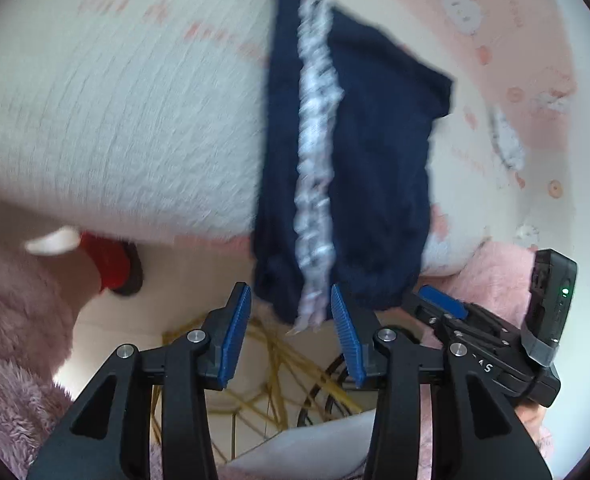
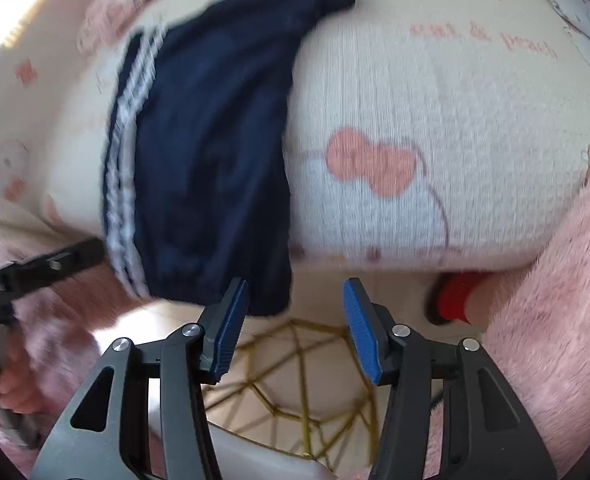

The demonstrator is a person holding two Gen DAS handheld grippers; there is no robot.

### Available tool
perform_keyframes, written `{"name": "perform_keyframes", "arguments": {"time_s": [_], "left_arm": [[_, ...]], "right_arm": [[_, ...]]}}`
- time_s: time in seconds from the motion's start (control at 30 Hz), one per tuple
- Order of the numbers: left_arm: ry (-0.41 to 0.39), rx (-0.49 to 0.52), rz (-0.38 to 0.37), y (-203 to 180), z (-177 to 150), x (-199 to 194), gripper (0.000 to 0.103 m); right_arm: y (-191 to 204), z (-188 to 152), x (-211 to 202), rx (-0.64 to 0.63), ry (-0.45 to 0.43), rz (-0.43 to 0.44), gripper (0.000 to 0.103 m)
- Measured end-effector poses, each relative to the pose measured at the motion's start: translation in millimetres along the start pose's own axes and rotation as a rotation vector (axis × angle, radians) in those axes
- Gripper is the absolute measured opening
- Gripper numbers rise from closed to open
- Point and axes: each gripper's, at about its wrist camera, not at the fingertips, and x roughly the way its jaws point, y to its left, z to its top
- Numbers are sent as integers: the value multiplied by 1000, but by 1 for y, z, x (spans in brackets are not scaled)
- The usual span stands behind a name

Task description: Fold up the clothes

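Navy trousers (image 1: 375,168) with white side stripes lie folded lengthwise on a cream blanket (image 1: 115,120), the cuffs hanging over the near edge. In the left wrist view my left gripper (image 1: 291,312) is open, its blue pads either side of the striped cuff end. My right gripper (image 1: 443,304) shows at the right, beside the cuff. In the right wrist view the trousers (image 2: 207,152) lie left of centre on the blanket (image 2: 435,128). My right gripper (image 2: 295,304) is open just below and right of the cuff, holding nothing. The left gripper (image 2: 55,260) shows at the left.
The blanket has pink prints and text. Pink fluffy sleeves (image 2: 555,300) frame both views. A red and black object (image 1: 115,268) sits on the floor below the edge. A yellow wire-frame item (image 2: 295,380) stands under the grippers.
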Motion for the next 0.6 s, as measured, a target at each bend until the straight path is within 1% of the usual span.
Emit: {"name": "perform_keyframes", "arguments": {"time_s": [0.07,0.1,0.13,0.17,0.27,0.33,0.4,0.47,0.57,0.6], "left_arm": [[16,-12,14,3,0,5,44],[23,-15,-1,3,1,8,44],[30,-18,-17,3,2,11,44],[43,-20,-36,2,3,15,44],[68,-22,-30,0,6,27,45],[80,-31,-23,2,6,34,45],[82,-42,-14,5,9,39,45],[84,-54,-9,8,12,43,48],[92,-80,-24,13,17,49,52],[94,-85,-31,14,19,50,52]], "right_arm": [[-2,-2,6,-1,17,-19,51],[-5,-2,6,8,10,-17,53],[-9,-1,6,21,-1,-12,59],[-14,0,7,47,-14,7,61],[-30,3,13,138,-11,111,61],[-32,3,20,150,9,143,61],[-28,2,24,124,17,160,61],[-20,1,27,75,23,167,61],[-7,-1,32,-2,27,149,59],[-5,-1,34,-18,27,140,56]]}}
